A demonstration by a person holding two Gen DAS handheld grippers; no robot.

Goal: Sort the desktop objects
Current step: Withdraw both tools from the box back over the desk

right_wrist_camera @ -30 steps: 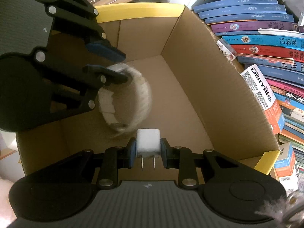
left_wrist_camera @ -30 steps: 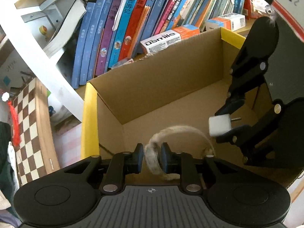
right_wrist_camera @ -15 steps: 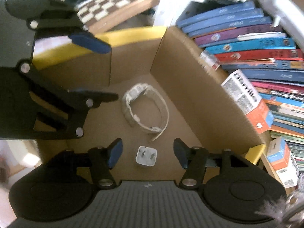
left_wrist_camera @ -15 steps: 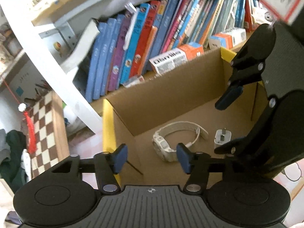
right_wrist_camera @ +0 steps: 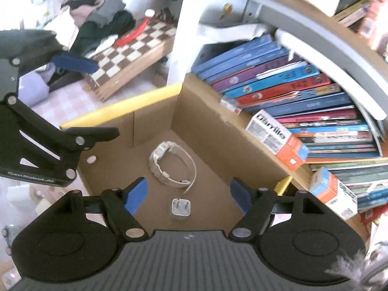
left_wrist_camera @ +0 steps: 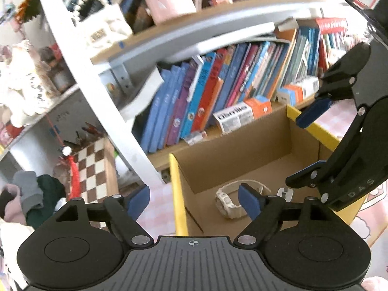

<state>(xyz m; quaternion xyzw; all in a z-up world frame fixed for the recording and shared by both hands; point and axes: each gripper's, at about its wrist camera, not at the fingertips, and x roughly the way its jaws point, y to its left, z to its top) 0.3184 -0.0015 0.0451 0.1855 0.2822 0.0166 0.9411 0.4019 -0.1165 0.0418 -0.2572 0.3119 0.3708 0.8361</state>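
A: Watch [right_wrist_camera: 172, 163] and charger [right_wrist_camera: 181, 209] both lie on the floor of the box [right_wrist_camera: 242, 145], near each other but apart. Left gripper [left_wrist_camera: 194, 200] empty, jaws opening. Right gripper [right_wrist_camera: 186, 192] likewise empty and opening, nothing between the pads.

B: Step in hand?

A: Looks like withdrawal after the drop. To do it well, I'd lift each gripper straight out before swinging sideways, so no finger hooks the watch strap.

B: Edges?

A: Yellow-taped rim [left_wrist_camera: 178, 189] sits below the left gripper's jaws in its own view; the far wall backs against a row of books [right_wrist_camera: 278, 84] under a shelf [left_wrist_camera: 206, 36]. Little room that way. The two grippers are close together over the box, so I'd separate them outward. Open room seems to be on the chessboard [right_wrist_camera: 131, 53] side and toward the person.
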